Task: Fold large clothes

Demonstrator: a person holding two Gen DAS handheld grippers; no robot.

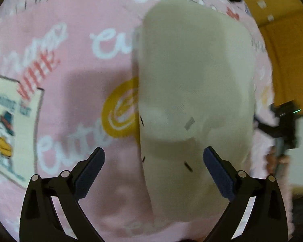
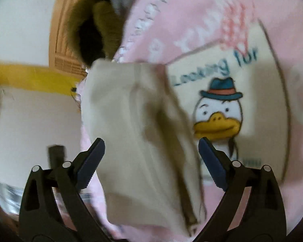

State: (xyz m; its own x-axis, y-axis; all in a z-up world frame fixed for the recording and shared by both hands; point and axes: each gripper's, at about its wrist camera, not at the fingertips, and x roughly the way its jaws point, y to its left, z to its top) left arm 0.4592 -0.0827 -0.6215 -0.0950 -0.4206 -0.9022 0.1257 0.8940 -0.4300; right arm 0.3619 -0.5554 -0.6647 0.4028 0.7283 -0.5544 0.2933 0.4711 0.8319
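1 beige garment (image 1: 196, 84), prob. folded (blurred), lies on 1 pink sheet (image 1: 74, 64). 2 hand-held grippers: left (image 1: 154, 169) & right (image 2: 151, 155), both released, holding nothing.

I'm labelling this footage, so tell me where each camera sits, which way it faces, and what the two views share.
Left wrist: on the left gripper, looking along its open fingers at a cream garment on a pink printed blanket.
Right wrist: on the right gripper, open fingers framing the cream garment beside the duck print.
Shared: garment, blanket, duck print.
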